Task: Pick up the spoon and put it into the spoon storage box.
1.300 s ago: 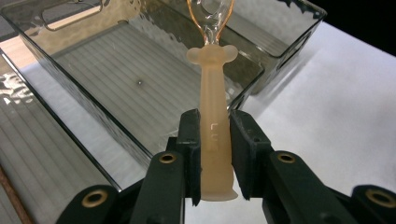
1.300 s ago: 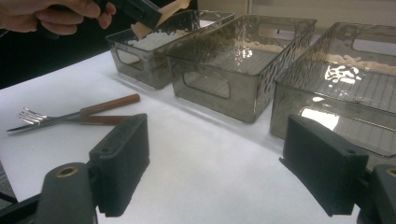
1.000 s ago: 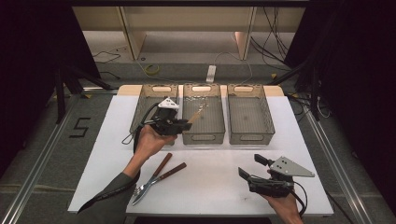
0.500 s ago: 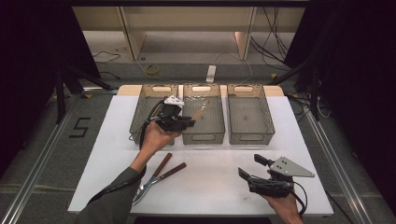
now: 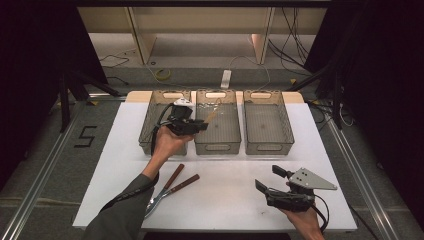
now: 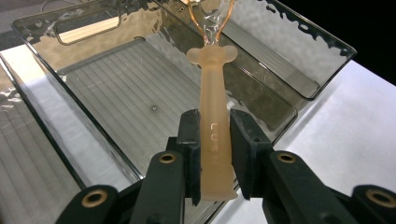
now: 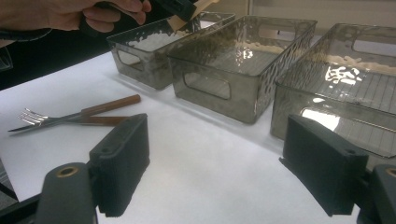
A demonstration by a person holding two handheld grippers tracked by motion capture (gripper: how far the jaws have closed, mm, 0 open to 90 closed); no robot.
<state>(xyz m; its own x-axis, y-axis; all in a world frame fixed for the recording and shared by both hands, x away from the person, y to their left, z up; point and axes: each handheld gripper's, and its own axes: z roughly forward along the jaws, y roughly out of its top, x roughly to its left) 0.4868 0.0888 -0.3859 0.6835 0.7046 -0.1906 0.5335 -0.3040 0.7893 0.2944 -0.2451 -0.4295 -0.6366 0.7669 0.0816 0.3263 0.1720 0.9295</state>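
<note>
My left gripper [image 6: 215,120] is shut on the flat handle of a pale peach plastic utensil [image 6: 212,86]. The handle points away from me, and its clear looped end is cut off by the top of the left gripper view. In the high view that left gripper [image 5: 199,125] hovers at the left wall of the middle bin [image 5: 217,146], with the utensil [image 5: 212,116] reaching over the bin's inside. At the table's near right, my right gripper [image 5: 268,178] rests low and open, nothing between its jaws. In its own view the right gripper [image 7: 215,158] faces the bins.
Three smoky clear bins stand in a row at the back: left bin [image 5: 148,134], middle bin, right bin [image 5: 269,147]. A fork and a knife with brown handles [image 5: 172,186] lie crossed on the white table near the front left; the fork [image 7: 46,119] is also in the right gripper view.
My left hand has carried the utensil to the right, from above the left bin to the middle bin's edge. The right gripper has stayed put.
</note>
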